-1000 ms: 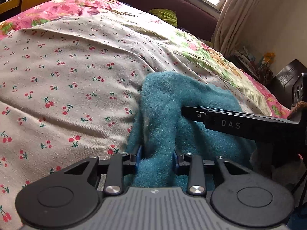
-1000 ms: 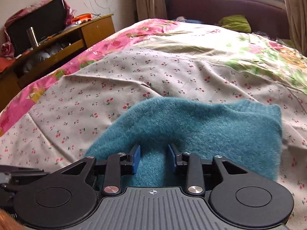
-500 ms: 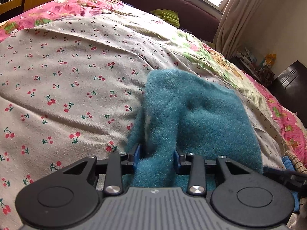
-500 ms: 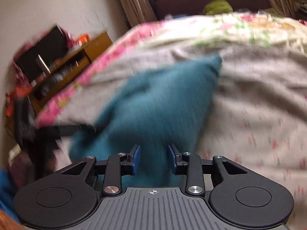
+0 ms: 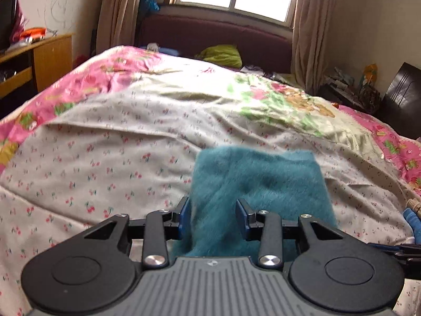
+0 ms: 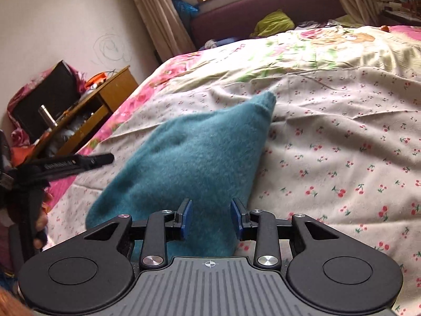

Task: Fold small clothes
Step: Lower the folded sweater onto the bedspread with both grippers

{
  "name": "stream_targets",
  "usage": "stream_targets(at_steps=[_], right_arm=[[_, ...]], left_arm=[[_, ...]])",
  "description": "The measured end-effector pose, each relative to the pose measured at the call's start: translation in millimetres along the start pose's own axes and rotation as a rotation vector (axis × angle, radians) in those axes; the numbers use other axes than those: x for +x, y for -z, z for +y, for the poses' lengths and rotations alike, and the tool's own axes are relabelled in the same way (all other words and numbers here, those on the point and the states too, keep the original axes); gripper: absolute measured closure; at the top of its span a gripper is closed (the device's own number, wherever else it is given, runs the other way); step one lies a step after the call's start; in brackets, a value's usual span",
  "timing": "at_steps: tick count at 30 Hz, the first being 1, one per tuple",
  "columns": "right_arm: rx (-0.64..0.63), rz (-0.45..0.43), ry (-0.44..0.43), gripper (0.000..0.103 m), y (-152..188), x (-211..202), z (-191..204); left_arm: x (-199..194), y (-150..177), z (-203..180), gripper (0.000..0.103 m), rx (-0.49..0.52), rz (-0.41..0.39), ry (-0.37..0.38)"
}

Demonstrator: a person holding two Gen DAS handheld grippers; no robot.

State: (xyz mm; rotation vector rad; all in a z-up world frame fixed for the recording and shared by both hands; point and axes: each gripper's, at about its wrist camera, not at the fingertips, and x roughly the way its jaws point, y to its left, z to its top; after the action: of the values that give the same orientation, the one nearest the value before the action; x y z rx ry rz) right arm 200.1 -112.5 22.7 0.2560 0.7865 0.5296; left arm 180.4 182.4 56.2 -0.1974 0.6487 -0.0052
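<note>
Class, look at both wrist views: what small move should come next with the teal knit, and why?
Probably lower both tools to lay the teal knit garment flat on the cherry-print sheet: the left tool and right tool both hold its near edge, and it bulges.

Each black tool (image 5: 213, 218) (image 6: 210, 217) has blue pads, silver screws, ribbed grey housing.

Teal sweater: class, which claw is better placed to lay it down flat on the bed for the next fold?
Probably right. The right claw holds the teal sweater over open bedspread; the left claw grips a bunched edge.
</note>
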Motion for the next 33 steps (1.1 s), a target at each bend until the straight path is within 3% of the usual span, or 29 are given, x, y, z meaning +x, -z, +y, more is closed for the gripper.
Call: stream_targets(at_steps=[5,9,12,16,21,25,30,33], right_arm=[[0.057,-0.019,0.015,0.070,-16,21,-9],[0.089,0.009,0.002,0.069,-24,55,-12],[0.071,0.020,0.024,0.062,-30,75,-10],[0.097,0.038,0.028,0.063,-36,67,-12],[0.136,0.004,0.008,0.062,-8,27,-12],[0.144,0.101,0.024,0.062,12,32,-4],[0.128,0.093,-0.019,0.062,26,9,9],[0.137,0.129,0.000,0.062,40,7,11]], left_arm=[[43,-17,-19,0.053,0.040,0.004,-0.001],[88,1,-16,0.050,0.081,0.101,-0.065],[97,5,3,0.047,-0.005,0.112,-0.038],[94,0,7,0.047,-0.053,0.129,-0.019],[64,4,2,0.047,-0.048,0.104,-0.049],[64,9,11,0.041,-0.060,0.168,-0.100],[36,13,4,0.042,-0.024,0.161,-0.120],[25,23,3,0.042,-0.013,0.190,-0.125]])
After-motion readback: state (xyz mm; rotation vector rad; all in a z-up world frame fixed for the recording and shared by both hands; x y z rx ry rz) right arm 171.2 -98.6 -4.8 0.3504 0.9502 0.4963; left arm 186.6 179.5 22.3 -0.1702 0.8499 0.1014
